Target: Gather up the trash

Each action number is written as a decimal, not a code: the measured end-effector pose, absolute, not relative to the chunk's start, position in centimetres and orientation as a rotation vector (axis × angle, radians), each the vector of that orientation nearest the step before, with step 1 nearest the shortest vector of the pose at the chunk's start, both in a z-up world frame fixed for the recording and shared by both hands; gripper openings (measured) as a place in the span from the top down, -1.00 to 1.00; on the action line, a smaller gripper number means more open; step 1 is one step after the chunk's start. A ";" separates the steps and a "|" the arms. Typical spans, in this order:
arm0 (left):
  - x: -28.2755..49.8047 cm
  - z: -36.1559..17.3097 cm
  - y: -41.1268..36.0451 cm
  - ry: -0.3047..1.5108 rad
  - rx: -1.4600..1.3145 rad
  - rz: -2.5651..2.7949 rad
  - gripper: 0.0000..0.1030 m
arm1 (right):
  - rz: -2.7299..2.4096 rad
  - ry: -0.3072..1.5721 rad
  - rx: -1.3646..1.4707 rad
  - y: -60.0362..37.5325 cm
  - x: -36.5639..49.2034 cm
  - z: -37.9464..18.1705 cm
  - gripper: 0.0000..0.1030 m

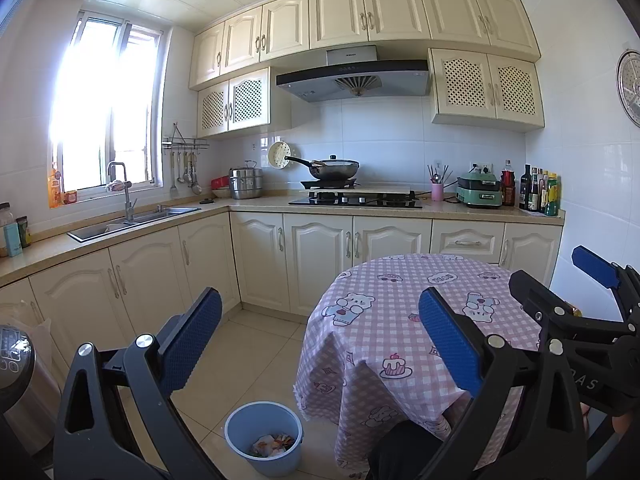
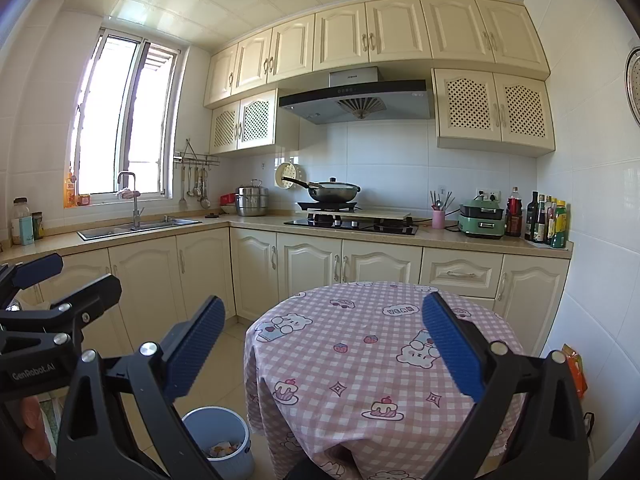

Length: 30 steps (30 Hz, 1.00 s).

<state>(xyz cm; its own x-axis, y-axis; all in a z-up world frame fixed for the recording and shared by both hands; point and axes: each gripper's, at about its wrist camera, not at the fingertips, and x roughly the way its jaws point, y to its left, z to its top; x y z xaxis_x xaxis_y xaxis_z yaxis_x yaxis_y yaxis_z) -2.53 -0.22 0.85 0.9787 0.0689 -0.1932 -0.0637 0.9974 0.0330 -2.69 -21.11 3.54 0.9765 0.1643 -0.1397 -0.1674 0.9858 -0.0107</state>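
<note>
Nearest the cameras, both grippers hang above the floor and the front of a round table. The left gripper [image 1: 320,340] has its blue-padded fingers [image 1: 192,344] spread wide with nothing between them; the right gripper [image 2: 324,344] shows the same wide spread, its fingers [image 2: 450,348] likewise holding nothing. Each gripper appears at the edge of the other's view, the two side by side and apart.

Just below, on the tiled floor, a light blue bin [image 1: 264,438] stands beside the table's left side, close to the hanging cloth. Crumpled trash [image 1: 272,446], pale with orange bits, lies in its bottom.

The table carries a pink checked tablecloth [image 2: 360,352] printed with bears and cakes; its top shows bare cloth. An orange packet [image 2: 576,372] sits low by the right wall.

Further back, cream cabinets run under an L-shaped worktop [image 1: 460,210]. On it sit a sink [image 1: 132,222] under the window, a steel pot [image 1: 246,184], a wok [image 1: 334,169] above the hob, a pink utensil cup [image 1: 437,192], a green appliance [image 1: 480,192] and a cluster of bottles [image 1: 538,192].
</note>
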 end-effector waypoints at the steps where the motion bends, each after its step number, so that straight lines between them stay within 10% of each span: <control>1: -2.6 0.8 -0.1 0.196 0.026 0.066 -0.85 | 0.167 0.140 -0.023 -21.1 -2.7 3.5 -0.88; 30: -2.5 0.8 0.2 0.203 0.025 0.066 -0.85 | 0.170 0.145 -0.028 -21.2 -2.4 3.1 -0.88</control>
